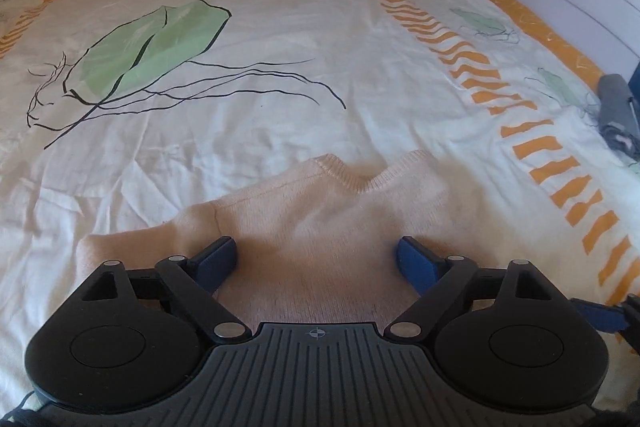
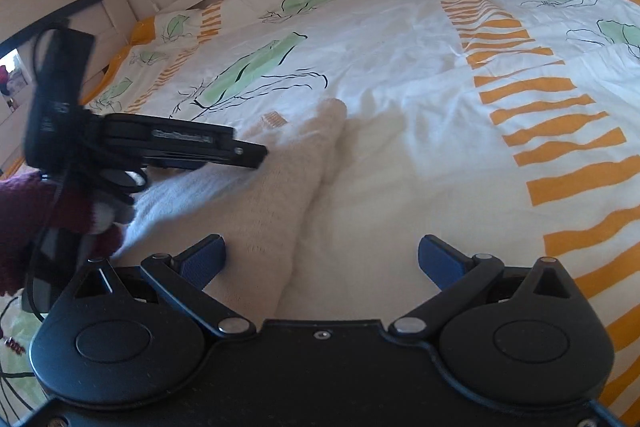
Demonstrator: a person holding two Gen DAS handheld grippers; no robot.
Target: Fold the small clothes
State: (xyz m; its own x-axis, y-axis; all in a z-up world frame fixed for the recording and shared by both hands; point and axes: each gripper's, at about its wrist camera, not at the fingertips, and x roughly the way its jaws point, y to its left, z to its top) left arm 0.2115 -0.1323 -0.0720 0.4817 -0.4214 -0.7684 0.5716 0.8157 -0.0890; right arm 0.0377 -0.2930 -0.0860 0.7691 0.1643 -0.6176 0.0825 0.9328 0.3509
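While both sets of jaws stand spread and empty, the left gripper (image 1: 316,257) hangs directly over the one cream sweater (image 1: 320,219) on the bed (image 1: 280,67), its neckline at 12 o'clock. From the right gripper (image 2: 320,259), the sweater extends toward 11 o'clock.

Soft daylight, fisheye-bent edges, slight blur, gentle shadows.
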